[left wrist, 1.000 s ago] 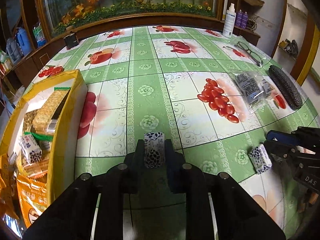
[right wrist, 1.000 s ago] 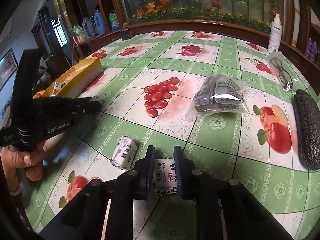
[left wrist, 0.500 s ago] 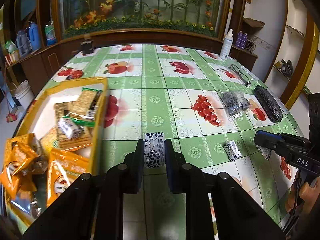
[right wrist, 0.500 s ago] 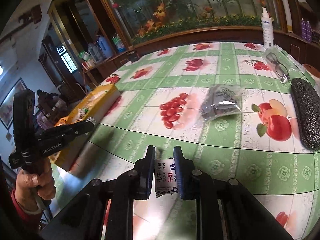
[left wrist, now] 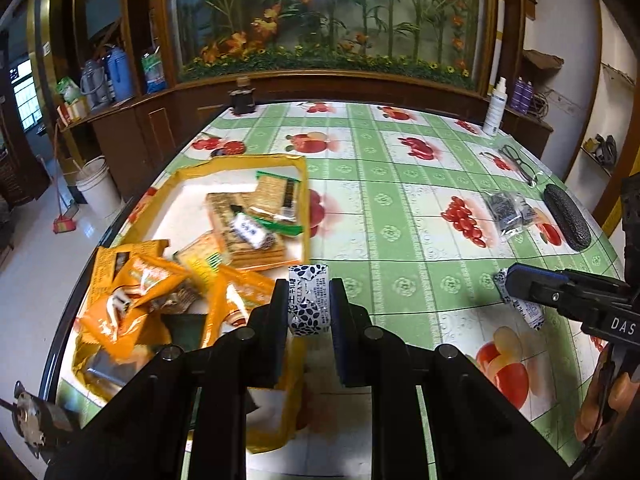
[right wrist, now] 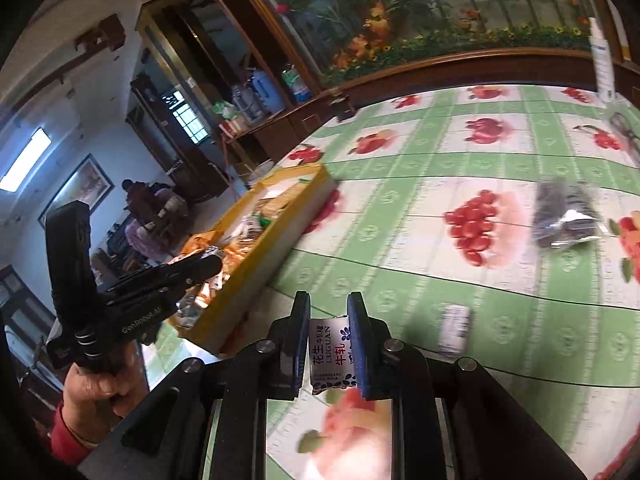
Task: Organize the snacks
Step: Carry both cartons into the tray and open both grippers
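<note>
My left gripper [left wrist: 309, 300] is shut on a small blue-and-white wrapped candy [left wrist: 309, 298] and holds it above the near right corner of the yellow snack box [left wrist: 305, 200]. The box holds cracker packs, orange snack bags and one such candy [left wrist: 251, 231]. My right gripper [right wrist: 329, 354] is shut on another blue-and-white candy [right wrist: 330, 356] above the table, right of the box [right wrist: 256, 276]. In the left wrist view the right gripper [left wrist: 516, 286] hides part of its candy. One more candy [right wrist: 454, 328] lies on the tablecloth.
A clear bag of dark snacks [left wrist: 508, 212] lies on the green fruit-print tablecloth [left wrist: 400, 216]. A black glasses case [left wrist: 568, 216], spectacles [left wrist: 516, 162] and a white spray bottle [left wrist: 494, 108] are at the far right. A dark jar [left wrist: 242, 98] stands at the far edge.
Both grippers have risen and swung left toward the yellow box, each keeping its candy. My left gripper now hangs over the box's corner.
</note>
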{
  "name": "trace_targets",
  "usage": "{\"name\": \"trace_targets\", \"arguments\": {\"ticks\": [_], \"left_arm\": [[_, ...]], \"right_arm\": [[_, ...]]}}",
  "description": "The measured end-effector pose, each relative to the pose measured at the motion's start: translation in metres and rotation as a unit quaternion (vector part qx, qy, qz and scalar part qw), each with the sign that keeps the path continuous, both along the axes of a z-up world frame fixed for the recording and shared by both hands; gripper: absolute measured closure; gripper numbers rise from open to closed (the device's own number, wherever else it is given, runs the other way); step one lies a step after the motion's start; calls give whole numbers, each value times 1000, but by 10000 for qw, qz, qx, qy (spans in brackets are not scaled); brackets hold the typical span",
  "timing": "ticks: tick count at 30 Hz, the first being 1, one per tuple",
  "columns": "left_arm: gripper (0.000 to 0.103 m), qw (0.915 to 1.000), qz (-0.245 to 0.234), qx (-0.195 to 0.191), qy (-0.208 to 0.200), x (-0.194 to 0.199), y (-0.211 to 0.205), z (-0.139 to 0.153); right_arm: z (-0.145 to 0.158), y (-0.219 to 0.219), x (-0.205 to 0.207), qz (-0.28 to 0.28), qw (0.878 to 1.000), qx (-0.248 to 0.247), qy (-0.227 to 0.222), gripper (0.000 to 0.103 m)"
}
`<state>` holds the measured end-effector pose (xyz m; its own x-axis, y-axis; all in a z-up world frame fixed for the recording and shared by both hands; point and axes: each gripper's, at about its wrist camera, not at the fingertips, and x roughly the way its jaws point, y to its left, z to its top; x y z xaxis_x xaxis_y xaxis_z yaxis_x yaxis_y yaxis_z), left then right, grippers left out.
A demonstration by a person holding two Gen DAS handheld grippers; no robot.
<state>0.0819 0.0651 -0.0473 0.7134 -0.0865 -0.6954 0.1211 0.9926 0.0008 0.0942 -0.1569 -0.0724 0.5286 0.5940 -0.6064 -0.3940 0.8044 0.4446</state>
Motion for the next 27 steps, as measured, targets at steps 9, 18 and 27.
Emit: {"name": "trace_targets", "arguments": {"ticks": [9, 18, 27], "left_arm": [[86, 9992, 380, -84, -26, -9, 40, -1], [86, 9977, 641, -197, 100, -9, 69, -12], [86, 9977, 602, -242, 175, -7, 70, -18]], "right_arm": [[5, 73, 13, 630, 9979, 136, 24, 84], [0, 137, 40, 967, 9946, 364, 67, 84], [-10, 168, 67, 925, 9954, 225, 122, 84]]}}
